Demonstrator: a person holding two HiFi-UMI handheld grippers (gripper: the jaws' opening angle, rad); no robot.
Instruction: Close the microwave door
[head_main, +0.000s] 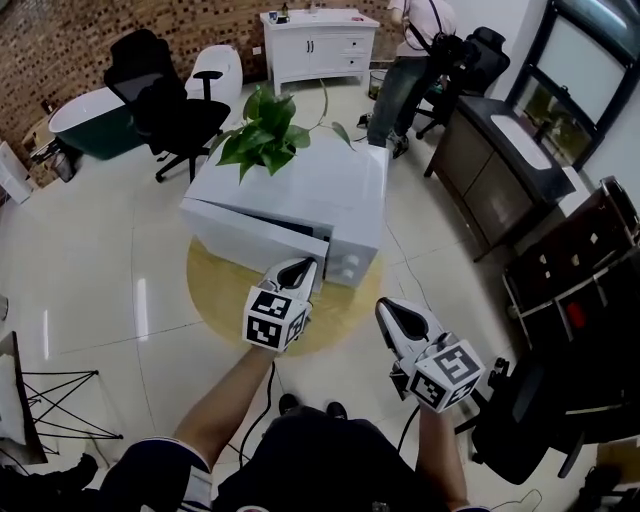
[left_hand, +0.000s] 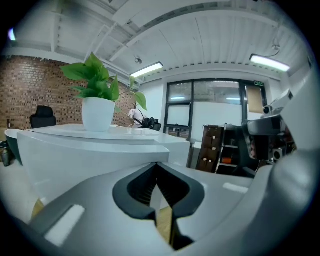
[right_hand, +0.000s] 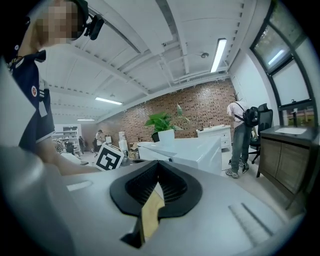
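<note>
A white microwave (head_main: 335, 190) stands on a round yellow table (head_main: 215, 285), with a potted green plant (head_main: 262, 135) on its top. Its door (head_main: 250, 238) stands slightly ajar, the free edge sticking out beside the control panel (head_main: 350, 265). My left gripper (head_main: 303, 266) is shut and empty, its tip at the door's free edge; in the left gripper view the white microwave (left_hand: 95, 155) fills the space just past the left gripper (left_hand: 157, 169). My right gripper (head_main: 386, 308) hangs shut and empty, lower right, off the microwave (right_hand: 187, 150).
Black office chairs (head_main: 165, 100) and a dark tub (head_main: 85, 120) stand at the back left. A white cabinet (head_main: 318, 45) and a standing person (head_main: 405, 70) are behind. A dark vanity (head_main: 505, 165) and shelving (head_main: 580, 270) line the right. Another chair (head_main: 525, 430) is by my right arm.
</note>
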